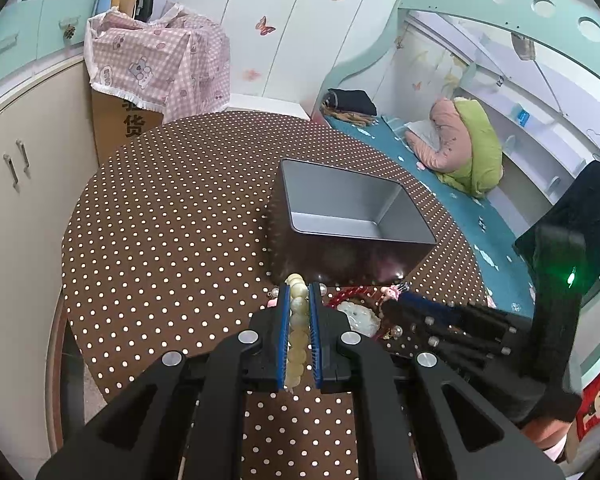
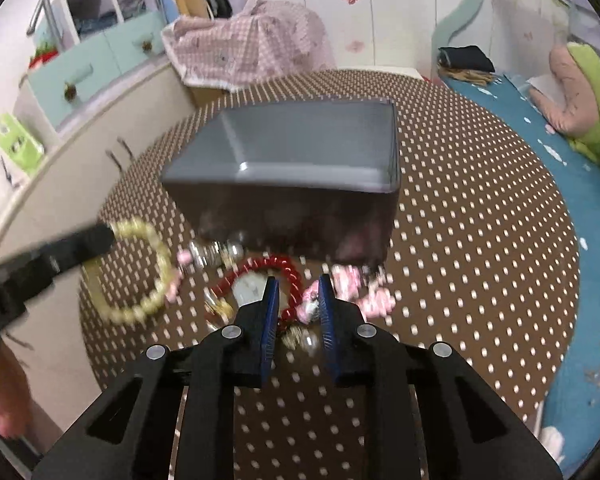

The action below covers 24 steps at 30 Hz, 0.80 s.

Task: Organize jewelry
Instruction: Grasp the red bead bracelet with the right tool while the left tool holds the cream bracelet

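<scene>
On a polka-dot table (image 1: 172,208), the left gripper (image 1: 300,292) clamps a pale bead bracelet (image 1: 298,320); the right gripper (image 2: 298,284), jaws narrow, straddles a blurred red bracelet (image 2: 288,270). At twelve o'clock a grey-lined box (image 1: 340,204) blocks the way.

Right wrist view motion-blurred, pink jewelry (image 2: 374,294) indistinct, bead bracelet (image 1: 298,332) partly hidden between jaws

Pink checked cloth (image 1: 168,60) drapes a cardboard box (image 1: 118,120)

White butterfly-decorated wall (image 1: 284,28), cream cabinet (image 1: 24,168), teal-framed bunk bed (image 1: 440,168).
</scene>
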Motion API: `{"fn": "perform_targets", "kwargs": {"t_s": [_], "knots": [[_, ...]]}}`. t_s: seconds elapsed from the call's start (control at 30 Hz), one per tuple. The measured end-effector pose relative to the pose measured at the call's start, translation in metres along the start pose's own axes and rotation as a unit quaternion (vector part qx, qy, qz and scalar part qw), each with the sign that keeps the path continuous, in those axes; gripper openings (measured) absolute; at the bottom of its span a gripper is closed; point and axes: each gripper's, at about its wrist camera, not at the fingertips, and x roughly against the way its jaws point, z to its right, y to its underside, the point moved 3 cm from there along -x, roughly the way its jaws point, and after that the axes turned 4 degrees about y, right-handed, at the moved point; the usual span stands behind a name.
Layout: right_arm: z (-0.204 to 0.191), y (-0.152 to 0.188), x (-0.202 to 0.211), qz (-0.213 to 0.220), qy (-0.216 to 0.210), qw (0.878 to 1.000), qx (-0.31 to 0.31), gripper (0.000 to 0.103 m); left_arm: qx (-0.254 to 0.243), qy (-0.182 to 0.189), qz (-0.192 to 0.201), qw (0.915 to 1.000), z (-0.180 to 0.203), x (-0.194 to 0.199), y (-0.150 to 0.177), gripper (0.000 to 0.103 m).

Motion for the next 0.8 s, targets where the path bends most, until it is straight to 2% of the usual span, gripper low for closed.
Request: {"fn": "perform_targets", "kwargs": {"t_s": [0.1, 0.13, 0.2, 0.27, 0.4, 0.43, 0.5, 0.63, 0.7, 0.8], "knots": [[0.001, 0.003, 0.002, 0.005, -0.008, 1.000, 0.002, 0.024, 0.003, -0.002, -0.001, 1.0000, -0.002, -0.003, -0.001, 0.008], [0.001, 0.001, 0.002, 0.004, -0.013, 1.000, 0.005, 0.027, 0.002, -0.003, -0.002, 1.0000, -0.002, -0.003, 0.000, 0.008], [0.001, 0.000, 0.001, 0.004, -0.020, 1.000, 0.007, 0.040, 0.003, -0.001, -0.004, 1.0000, -0.003, -0.004, -0.001, 0.008], [-0.003, -0.005, -0.006, -0.006, -0.029, 0.999, 0.018, 0.040, 0.002, 0.001, -0.004, 1.0000, -0.004, -0.004, -0.001, 0.008], [-0.007, -0.007, -0.022, -0.030, -0.047, 0.998, 0.029, 0.037, 0.002, 0.000, -0.006, 1.0000, -0.004, -0.006, 0.000, 0.008], [-0.007, -0.008, -0.025, -0.038, -0.066, 0.997, 0.027, 0.036, 0.002, 0.000, -0.007, 1.0000, -0.004, -0.006, 0.000, 0.008], [-0.001, -0.013, -0.029, -0.045, -0.083, 0.995, 0.011, 0.033, 0.004, 0.001, -0.009, 1.0000, -0.005, -0.008, 0.000, 0.008], [0.006, -0.019, -0.035, -0.059, -0.108, 0.992, -0.013, 0.032, 0.004, 0.004, -0.010, 0.9999, -0.006, -0.010, -0.003, 0.008], [0.004, -0.019, -0.036, -0.062, -0.091, 0.994, -0.002, 0.023, 0.003, 0.006, -0.011, 0.9999, -0.004, -0.011, -0.003, 0.008], [0.007, -0.019, -0.039, -0.068, -0.108, 0.992, -0.020, 0.017, 0.003, 0.009, -0.012, 0.9999, -0.003, -0.012, -0.002, 0.008]]}}
